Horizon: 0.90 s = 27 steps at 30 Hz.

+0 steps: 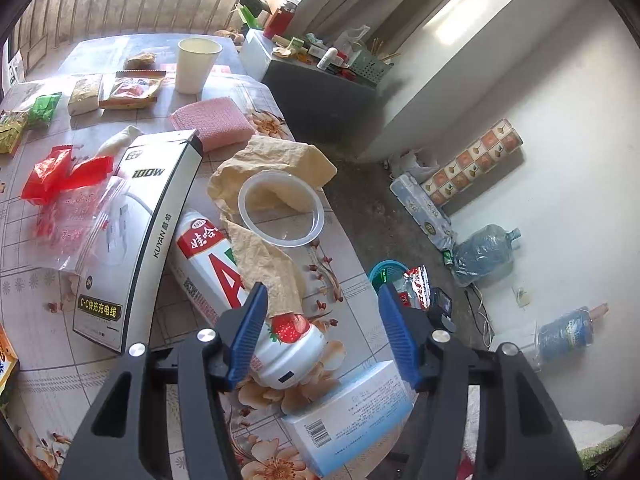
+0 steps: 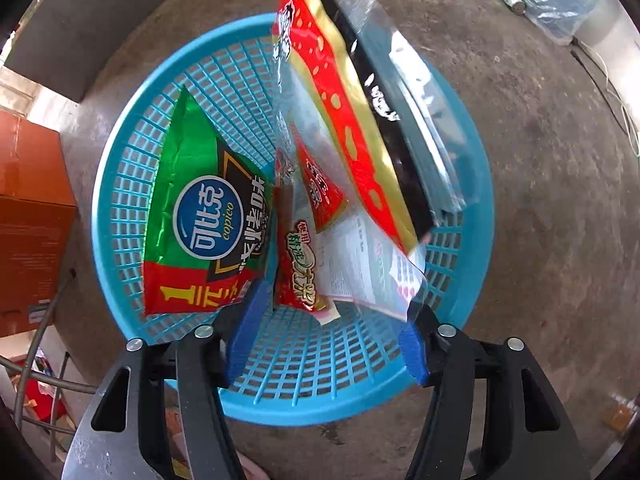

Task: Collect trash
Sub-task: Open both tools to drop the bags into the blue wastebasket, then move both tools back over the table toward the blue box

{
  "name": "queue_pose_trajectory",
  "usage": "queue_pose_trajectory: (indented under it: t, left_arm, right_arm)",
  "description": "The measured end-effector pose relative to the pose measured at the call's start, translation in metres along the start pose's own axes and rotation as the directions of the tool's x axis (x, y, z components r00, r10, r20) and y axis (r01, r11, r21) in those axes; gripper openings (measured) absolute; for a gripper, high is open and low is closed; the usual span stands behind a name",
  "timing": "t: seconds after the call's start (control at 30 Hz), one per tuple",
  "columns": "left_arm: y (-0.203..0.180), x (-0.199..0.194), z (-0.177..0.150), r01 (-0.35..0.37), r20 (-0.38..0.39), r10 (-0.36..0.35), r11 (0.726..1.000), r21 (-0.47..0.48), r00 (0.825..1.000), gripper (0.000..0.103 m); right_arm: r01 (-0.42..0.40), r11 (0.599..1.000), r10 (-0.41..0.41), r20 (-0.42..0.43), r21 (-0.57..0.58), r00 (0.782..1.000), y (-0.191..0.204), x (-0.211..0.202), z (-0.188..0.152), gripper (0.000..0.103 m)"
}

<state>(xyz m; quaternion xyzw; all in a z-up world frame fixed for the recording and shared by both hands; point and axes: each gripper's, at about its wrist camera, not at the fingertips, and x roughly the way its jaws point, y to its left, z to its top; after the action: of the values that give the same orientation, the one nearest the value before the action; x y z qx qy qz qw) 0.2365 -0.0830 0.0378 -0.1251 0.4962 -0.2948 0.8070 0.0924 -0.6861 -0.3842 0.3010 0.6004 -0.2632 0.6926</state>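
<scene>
My right gripper [image 2: 328,340] points straight down over the blue basket [image 2: 120,184] on the floor, jaws apart, pads pressing nothing. The red-gold wrapper [image 2: 344,120] hangs w/ its long axis running down into the basket, beside the green chip bag [image 2: 188,200] already in there; I can't tell if it's touching a pad.

My left gripper [image 1: 320,332] is over the table [image 1: 40,360], jaws wide & empty. Next trash, I reckon: the strawberry cup [image 1: 292,348], just inside the left pad, lying on its side, so left is the nearer hand.

Left view shows table clutter & only the basket's rim; right view alone shows what's inside.
</scene>
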Motion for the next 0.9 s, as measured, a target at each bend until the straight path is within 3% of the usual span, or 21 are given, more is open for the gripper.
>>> queue_pose_trajectory:
  t: [0.17, 0.3, 0.43, 0.53, 0.6, 0.67, 0.77, 0.9]
  left_arm:
    - [0.004, -0.018, -0.017, 0.000, 0.020, 0.000, 1.000, -0.003, 1.000, 0.058]
    - [0.010, -0.037, -0.038, -0.023, 0.060, 0.023, 1.000, -0.003, 0.998, 0.059]
    - [0.020, -0.050, -0.067, -0.053, 0.091, 0.053, 0.999, -0.012, 0.994, 0.060]
    - [0.026, -0.053, -0.092, -0.068, 0.082, 0.068, 0.998, -0.004, 0.994, 0.061]
    - [0.029, -0.053, -0.110, -0.068, 0.063, 0.068, 0.998, 0.006, 0.996, 0.061]
    - [0.029, -0.051, -0.128, -0.067, 0.041, 0.066, 0.998, 0.016, 0.997, 0.061]
    - [0.028, -0.044, -0.154, -0.056, 0.011, 0.056, 0.998, 0.023, 0.998, 0.061]
    - [0.024, -0.036, -0.186, -0.044, -0.019, 0.045, 0.999, 0.012, 0.999, 0.061]
  right_arm:
    - [-0.082, 0.993, 0.075, 0.078, 0.083, 0.994, -0.027, -0.041, -0.035, 0.061]
    - [-0.181, 0.977, 0.160, 0.176, 0.111, 0.971, -0.019, -0.094, -0.061, 0.061]
    - [-0.312, 0.949, 0.288, 0.284, 0.040, 0.914, 0.014, -0.155, -0.089, 0.061]
    - [-0.403, 0.908, 0.418, 0.318, -0.115, 0.851, 0.054, -0.206, -0.112, 0.061]
    - [-0.445, 0.855, 0.512, 0.298, -0.266, 0.806, 0.083, -0.235, -0.129, 0.066]
    - [-0.471, 0.782, 0.588, 0.233, -0.408, 0.775, 0.117, -0.255, -0.141, 0.068]
    - [-0.548, 0.668, 0.672, 0.092, -0.503, 0.735, 0.167, -0.264, -0.153, 0.068]
    - [-0.600, 0.625, 0.673, -0.045, -0.498, 0.738, 0.217, -0.258, -0.174, 0.068]
